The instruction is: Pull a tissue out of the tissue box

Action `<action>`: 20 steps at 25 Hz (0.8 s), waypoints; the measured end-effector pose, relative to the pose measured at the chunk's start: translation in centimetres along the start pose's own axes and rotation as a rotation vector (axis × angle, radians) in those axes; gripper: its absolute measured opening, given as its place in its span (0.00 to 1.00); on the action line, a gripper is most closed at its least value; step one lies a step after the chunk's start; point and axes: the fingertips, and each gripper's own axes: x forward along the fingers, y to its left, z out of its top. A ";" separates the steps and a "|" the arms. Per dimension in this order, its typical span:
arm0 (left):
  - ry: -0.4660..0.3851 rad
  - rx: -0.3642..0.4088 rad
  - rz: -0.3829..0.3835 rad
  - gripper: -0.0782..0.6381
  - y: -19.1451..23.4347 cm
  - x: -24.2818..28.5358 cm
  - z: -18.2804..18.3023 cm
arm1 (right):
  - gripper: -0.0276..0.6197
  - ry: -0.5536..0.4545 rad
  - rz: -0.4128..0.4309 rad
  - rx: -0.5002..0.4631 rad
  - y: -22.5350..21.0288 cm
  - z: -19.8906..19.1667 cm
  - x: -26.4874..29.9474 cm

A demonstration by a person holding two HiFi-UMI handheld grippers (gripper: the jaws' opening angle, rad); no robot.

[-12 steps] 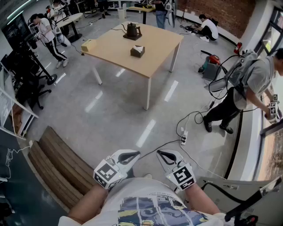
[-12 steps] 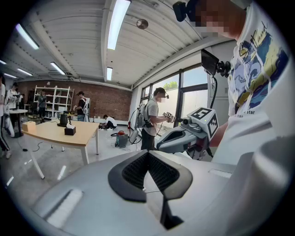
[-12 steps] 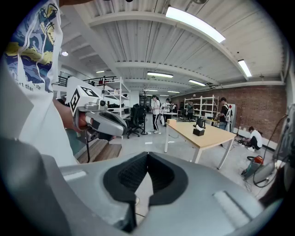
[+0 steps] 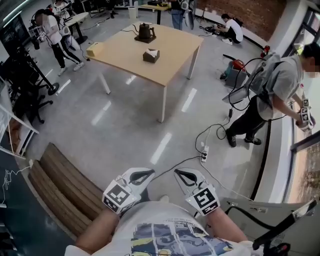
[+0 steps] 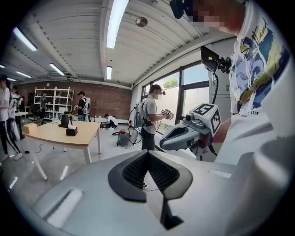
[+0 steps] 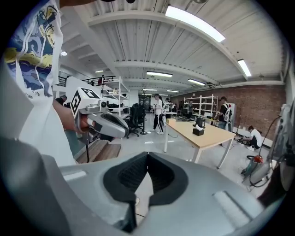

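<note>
Polished grey floor (image 4: 125, 130) fills most of the head view of a large workshop, with a brick wall (image 4: 250, 12) at the far side. Well ahead stands a light wooden table (image 4: 175, 55) on white legs. The tissue box (image 4: 151, 55), dark with a white tissue standing up from its top, sits near the middle of that tabletop. Beyond it on the same table is a dark kettle (image 4: 145, 31) on a base, and a pale box (image 4: 95, 49) rests at the table's left corner.

Both grippers are well apart from the table, held close to the person's body at the bottom of the head view. The left gripper (image 4: 151, 173) and the right gripper (image 4: 176, 173) lie side by side, pointing forward and a little downward, with their tips angled toward each other but not touching. In the left gripper view its 2 jaws meet at the tips with nothing between them. The right gripper view shows the same: jaws together and empty. In each of these views the tissue box appears small and distant on the tabletop.

A slatted wooden bench (image 4: 65, 180) sits on the floor at lower left. A white power strip (image 4: 204, 152) with black cable lies ahead of the right gripper. 1 person (image 4: 280, 87) bends over at the window ledge on the right, and another (image 4: 232, 29) sits on the floor near the brick wall.
</note>
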 end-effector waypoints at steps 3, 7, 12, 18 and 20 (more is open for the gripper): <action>-0.006 -0.005 0.007 0.12 1.2 -0.1 0.1 | 0.05 0.008 -0.012 -0.012 -0.6 0.1 0.9; -0.003 0.019 0.048 0.12 4.9 -1.0 0.4 | 0.05 0.018 -0.005 -0.045 -1.4 1.2 3.2; -0.031 -0.024 0.076 0.12 11.1 -2.1 1.0 | 0.05 0.040 0.006 -0.047 -2.8 2.9 7.7; -0.043 -0.029 0.079 0.12 18.4 -3.7 2.2 | 0.05 0.055 -0.002 -0.029 -4.2 6.5 14.2; -0.033 -0.013 0.070 0.12 21.0 -4.3 2.3 | 0.05 0.051 -0.008 -0.023 -5.0 7.9 16.7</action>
